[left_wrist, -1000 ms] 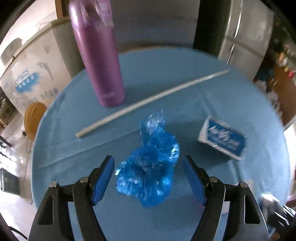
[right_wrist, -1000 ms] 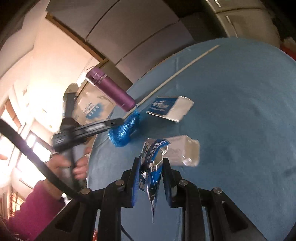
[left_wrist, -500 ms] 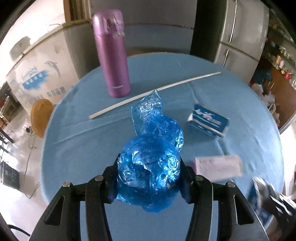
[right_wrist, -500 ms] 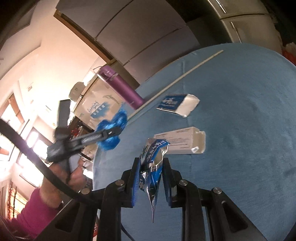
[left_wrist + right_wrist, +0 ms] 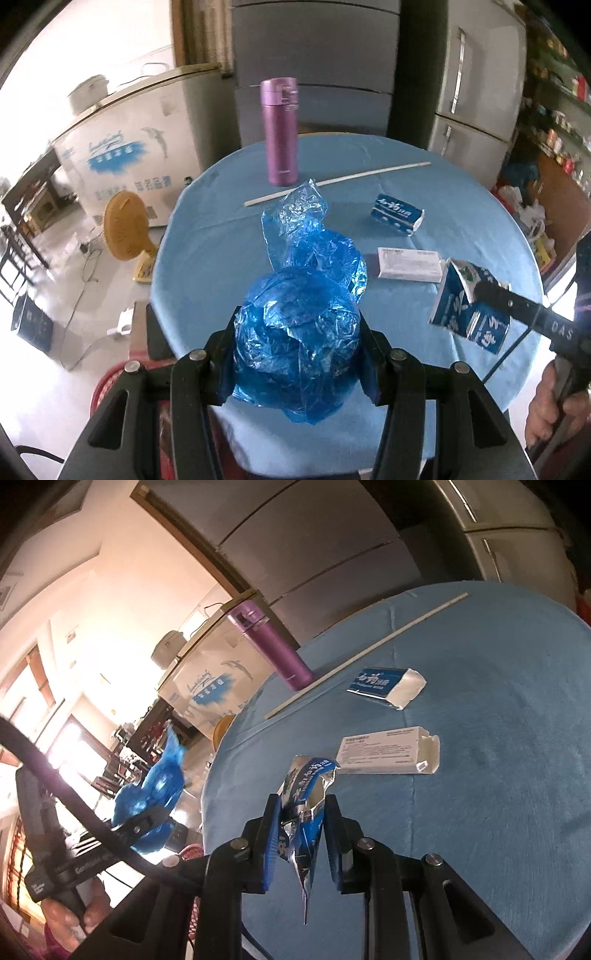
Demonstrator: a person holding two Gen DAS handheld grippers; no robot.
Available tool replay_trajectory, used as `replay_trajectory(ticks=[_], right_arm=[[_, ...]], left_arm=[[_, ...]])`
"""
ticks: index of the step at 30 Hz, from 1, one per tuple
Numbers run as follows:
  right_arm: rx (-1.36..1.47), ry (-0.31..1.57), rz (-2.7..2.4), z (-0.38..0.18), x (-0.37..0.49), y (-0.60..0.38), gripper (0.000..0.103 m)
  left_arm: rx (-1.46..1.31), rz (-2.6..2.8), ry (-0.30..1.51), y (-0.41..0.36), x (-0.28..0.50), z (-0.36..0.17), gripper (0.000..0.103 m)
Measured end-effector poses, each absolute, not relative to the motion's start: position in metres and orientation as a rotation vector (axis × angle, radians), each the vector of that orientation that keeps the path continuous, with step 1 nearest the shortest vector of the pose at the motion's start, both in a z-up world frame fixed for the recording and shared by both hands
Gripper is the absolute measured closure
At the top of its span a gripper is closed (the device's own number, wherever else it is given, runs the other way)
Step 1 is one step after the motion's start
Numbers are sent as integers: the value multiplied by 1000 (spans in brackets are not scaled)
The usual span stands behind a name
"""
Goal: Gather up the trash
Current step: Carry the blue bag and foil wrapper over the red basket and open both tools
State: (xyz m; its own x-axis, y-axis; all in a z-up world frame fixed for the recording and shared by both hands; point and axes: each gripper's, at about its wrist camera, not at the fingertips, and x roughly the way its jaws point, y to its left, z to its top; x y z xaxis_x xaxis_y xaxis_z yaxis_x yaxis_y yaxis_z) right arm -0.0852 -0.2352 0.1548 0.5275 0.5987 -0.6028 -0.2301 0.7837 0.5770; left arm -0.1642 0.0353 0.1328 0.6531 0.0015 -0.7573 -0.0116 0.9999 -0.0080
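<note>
Trash, two pieces held: crumpled blue plastic bag [image 5: 299, 339] clamped in left gripper [image 5: 297, 354]; torn blue-and-silver foil wrapper [image 5: 304, 819] pinched in right gripper [image 5: 301, 836]. On round blue-clothed table [image 5: 207, 258]: two cartons, one purple flask [image 5: 279, 133], one white rod [image 5: 338, 179].

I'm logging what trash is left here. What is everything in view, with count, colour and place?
plastic bag: 1, blue, clamped in the left gripper
torn carton: 1, blue and silver, clamped in the right gripper
white box: 1, white, lying on the table
tissue pack: 1, blue and white, on the table behind the white box
stick: 1, white, lying on the table beside the flask
flask: 1, purple, upright at the table's far edge
table: 1, round, blue cloth
left gripper: 1, black, shut
right gripper: 1, black, shut
</note>
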Motion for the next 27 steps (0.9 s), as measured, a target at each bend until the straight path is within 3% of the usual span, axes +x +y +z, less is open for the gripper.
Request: replay_trajectory(ticks=[27], right_arm=[[253,936,893,180,-105,-61,78]], left_arm=[[-45,420,888,157,-251,106,48]])
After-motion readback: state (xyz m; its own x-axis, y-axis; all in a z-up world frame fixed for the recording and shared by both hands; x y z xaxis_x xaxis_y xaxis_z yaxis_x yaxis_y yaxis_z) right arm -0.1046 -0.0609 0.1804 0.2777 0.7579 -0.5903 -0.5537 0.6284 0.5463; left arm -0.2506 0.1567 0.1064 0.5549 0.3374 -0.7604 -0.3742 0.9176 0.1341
